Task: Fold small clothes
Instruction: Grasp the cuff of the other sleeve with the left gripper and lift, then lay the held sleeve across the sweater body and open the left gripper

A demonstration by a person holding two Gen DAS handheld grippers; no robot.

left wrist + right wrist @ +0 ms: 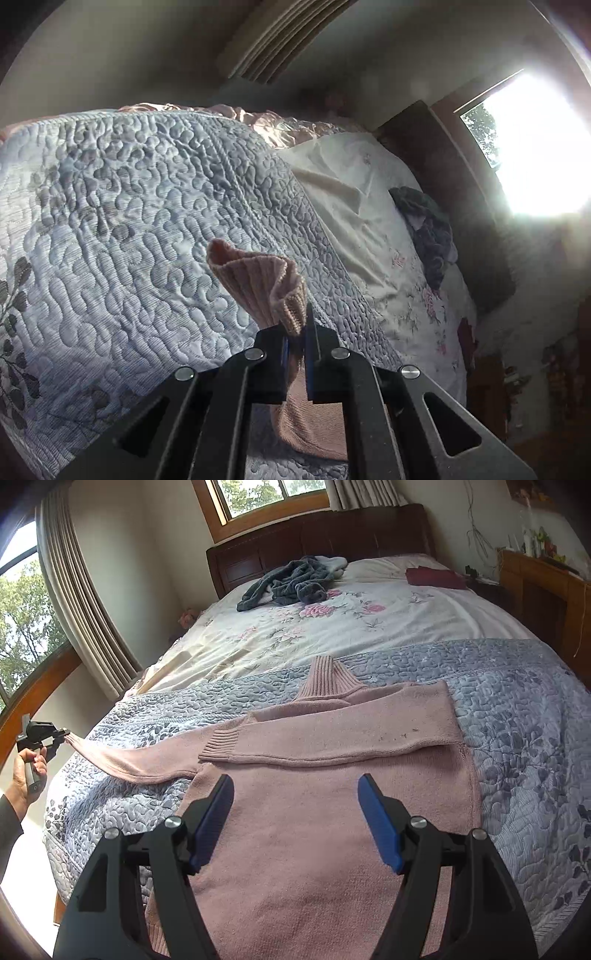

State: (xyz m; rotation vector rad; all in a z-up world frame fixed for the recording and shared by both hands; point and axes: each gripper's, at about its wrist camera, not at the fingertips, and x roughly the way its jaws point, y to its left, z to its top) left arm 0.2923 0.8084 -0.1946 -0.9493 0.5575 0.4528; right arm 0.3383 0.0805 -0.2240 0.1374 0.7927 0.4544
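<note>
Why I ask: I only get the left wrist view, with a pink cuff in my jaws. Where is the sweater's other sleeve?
Observer: The other sleeve already lies folded across the chest of the pink sweater.
Operator: And the right gripper?
Observer: The right gripper is above the sweater's body, jaws wide open, holding nothing.
Operator: Is my sleeve folded too?
Observer: No; the held sleeve stretches sideways off the body to the left gripper.
</note>
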